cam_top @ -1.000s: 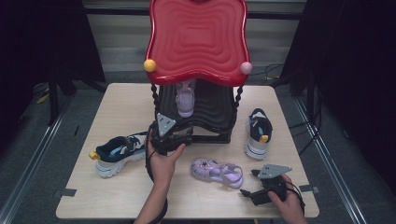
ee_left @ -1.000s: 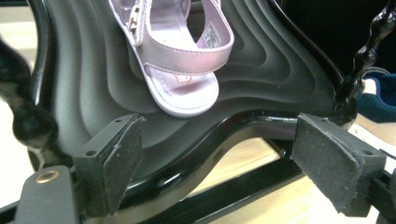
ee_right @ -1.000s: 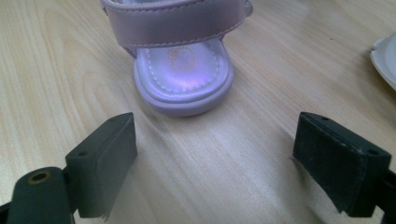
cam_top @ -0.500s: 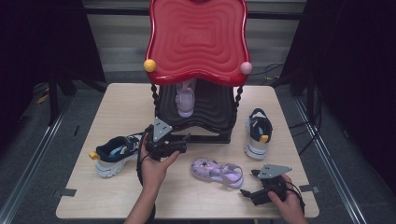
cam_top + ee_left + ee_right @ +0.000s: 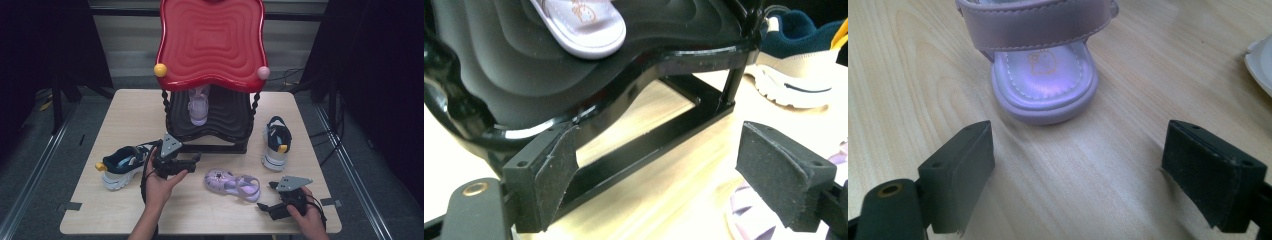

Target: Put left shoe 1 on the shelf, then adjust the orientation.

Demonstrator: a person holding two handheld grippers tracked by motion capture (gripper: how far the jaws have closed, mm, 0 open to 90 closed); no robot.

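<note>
A lilac sandal (image 5: 232,184) lies on the table in front of the rack. Its partner (image 5: 199,106) stands on the black lower shelf (image 5: 225,120) of a rack with a red wavy top (image 5: 210,42). My left gripper (image 5: 194,160) hovers open by the rack's front left corner, its fingertips pointing right. Between its jaws I see the rack's black base bar (image 5: 649,145), untouched, and the shelved sandal (image 5: 579,22) above. My right gripper (image 5: 265,208) rests open near the table's front right. Its open jaws face the heel of the loose sandal (image 5: 1045,75), apart from it.
One navy sneaker (image 5: 122,162) with a yellow toe lies left of my left hand. Its partner (image 5: 276,141) lies right of the rack. The wooden table (image 5: 125,120) ends just in front of both hands. Dark curtains stand at both sides.
My left hand has drawn back from the rack, a little left and toward the near edge, and sunk slightly. Its jaws stay open. The right hand has not moved.
</note>
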